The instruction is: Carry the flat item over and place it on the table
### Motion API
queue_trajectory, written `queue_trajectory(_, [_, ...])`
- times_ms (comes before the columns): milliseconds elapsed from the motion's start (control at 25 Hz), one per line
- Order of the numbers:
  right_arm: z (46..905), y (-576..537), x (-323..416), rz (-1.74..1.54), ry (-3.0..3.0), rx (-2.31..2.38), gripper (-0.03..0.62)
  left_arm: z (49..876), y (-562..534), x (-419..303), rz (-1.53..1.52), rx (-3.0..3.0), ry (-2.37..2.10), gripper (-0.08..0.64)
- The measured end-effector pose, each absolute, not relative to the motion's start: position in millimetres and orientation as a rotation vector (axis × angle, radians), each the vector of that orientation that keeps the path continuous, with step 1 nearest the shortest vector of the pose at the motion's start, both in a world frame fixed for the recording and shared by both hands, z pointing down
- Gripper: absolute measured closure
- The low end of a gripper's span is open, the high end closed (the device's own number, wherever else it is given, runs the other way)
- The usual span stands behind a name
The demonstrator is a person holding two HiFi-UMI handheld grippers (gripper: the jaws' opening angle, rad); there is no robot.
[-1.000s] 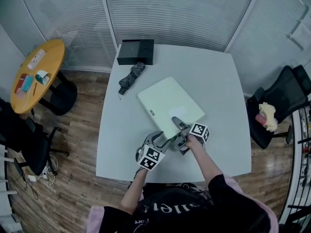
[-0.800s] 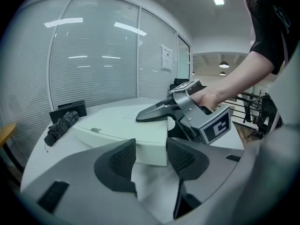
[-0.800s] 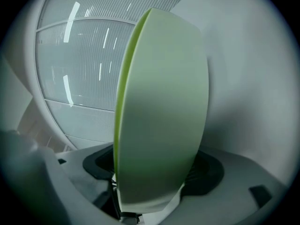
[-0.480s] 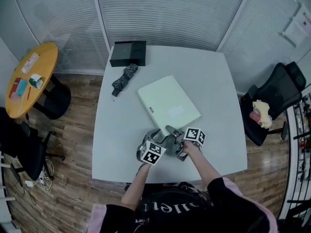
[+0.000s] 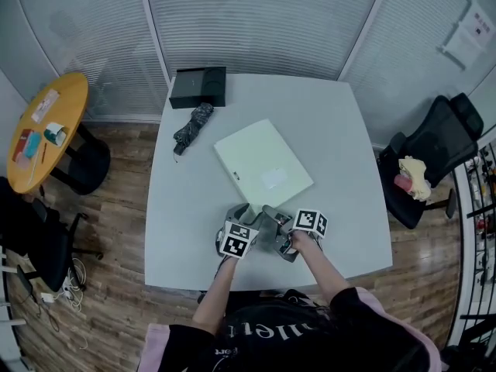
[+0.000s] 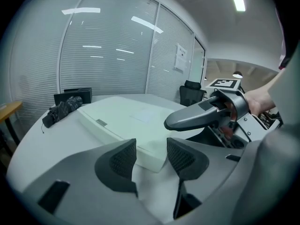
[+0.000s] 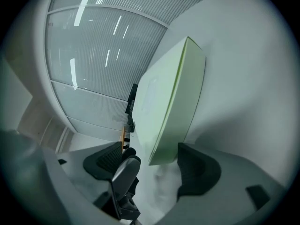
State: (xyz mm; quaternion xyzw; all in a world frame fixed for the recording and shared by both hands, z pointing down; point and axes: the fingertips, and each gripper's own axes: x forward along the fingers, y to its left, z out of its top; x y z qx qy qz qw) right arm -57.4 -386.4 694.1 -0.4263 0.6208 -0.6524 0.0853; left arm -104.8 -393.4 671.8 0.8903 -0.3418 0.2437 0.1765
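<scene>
The flat item is a pale green box (image 5: 262,166) lying flat on the white table (image 5: 341,138), one corner toward me. My left gripper (image 5: 246,212) and right gripper (image 5: 273,223) meet at that near corner. In the left gripper view the box (image 6: 131,121) has its corner just ahead of the open left gripper (image 6: 151,153), the pads clear of it. In the right gripper view the box (image 7: 171,102) has its corner between the jaws of the right gripper (image 7: 150,161), which have just been opening and do not press on it.
A black box (image 5: 198,87) stands at the table's far left corner, with a folded dark umbrella (image 5: 191,127) beside it. A yellow round table (image 5: 43,126) is off to the left, and a black chair (image 5: 430,161) to the right. Blinds cover the glass walls behind.
Both grippers have drawn back toward the table's near edge; the right one no longer reaches over the box's top. The box stays flat on the table.
</scene>
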Motion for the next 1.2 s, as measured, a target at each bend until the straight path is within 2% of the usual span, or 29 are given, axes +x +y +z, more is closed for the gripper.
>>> queue_trajectory(320, [645, -373, -54, -1.737, 2.090, -1.239, 0.228, 622, -371, -117, 0.583, 2.608, -0.957, 0.341])
queue_trajectory(400, [633, -365, -50, -1.647, 2.221, -1.271, 0.248, 609, -360, -118, 0.565, 2.629, -0.944, 0.341])
queue_trajectory(520, [610, -351, -44, -1.508, 2.378, -1.303, 0.360, 590, -339, -119, 0.546, 2.658, -0.927, 0.341])
queue_trajectory(1200, [517, -254, 13, -0.908, 2.721, -1.313, 0.431, 491, -231, -101, 0.339, 2.718, -1.052, 0.341])
